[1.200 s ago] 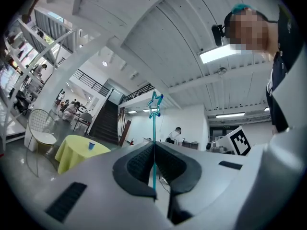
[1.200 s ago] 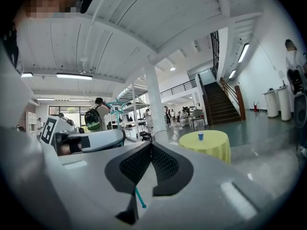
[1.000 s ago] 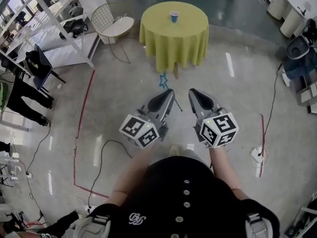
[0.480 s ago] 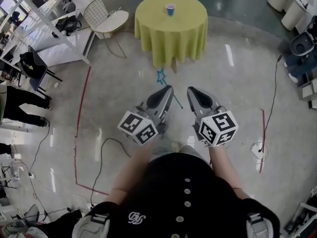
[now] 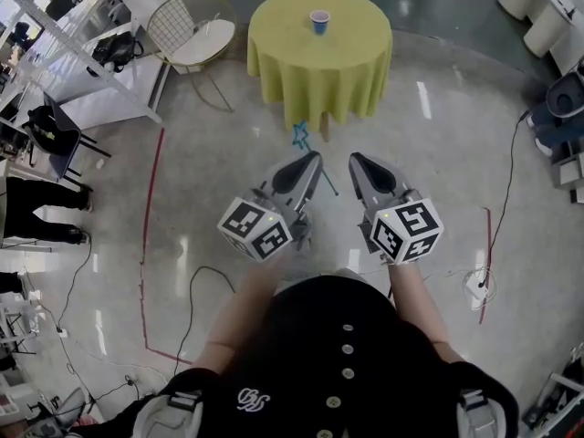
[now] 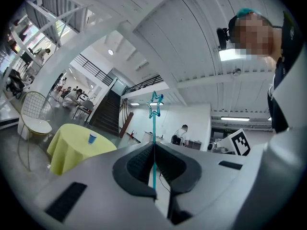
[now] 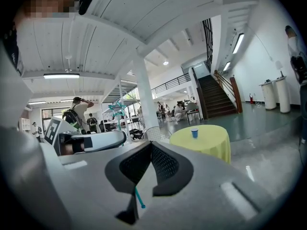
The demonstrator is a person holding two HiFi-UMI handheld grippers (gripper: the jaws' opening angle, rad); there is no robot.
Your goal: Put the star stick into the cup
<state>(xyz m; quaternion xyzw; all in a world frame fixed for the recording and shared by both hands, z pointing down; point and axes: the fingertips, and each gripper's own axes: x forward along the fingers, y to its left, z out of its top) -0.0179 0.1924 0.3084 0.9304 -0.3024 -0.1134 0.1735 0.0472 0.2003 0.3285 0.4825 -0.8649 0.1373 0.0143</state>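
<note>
Polished floor (image 5: 438,153) is stretching to a table (image 5: 292,53) carrying the cup (image 5: 319,21), top centre. Mid-frame, the left gripper (image 5: 308,161) is clamping the stick (image 5: 299,136) by its shaft, a fitting hold for something light and likely bendy; the right gripper (image 5: 358,162) is sitting closed, empty.

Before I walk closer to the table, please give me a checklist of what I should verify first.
1. Thin teal star stick clamped between the left gripper jaws: ok.
2. Star end pointing out beyond the jaws: ok.
3. Small blue cup upright on the round table with yellow-green cloth: ok.
4. Cup within reach: not ok, the table stands far off across the floor.
5. Cup empty inside: cannot tell.
6. Right gripper jaws together, nothing clamped: ok.
</note>
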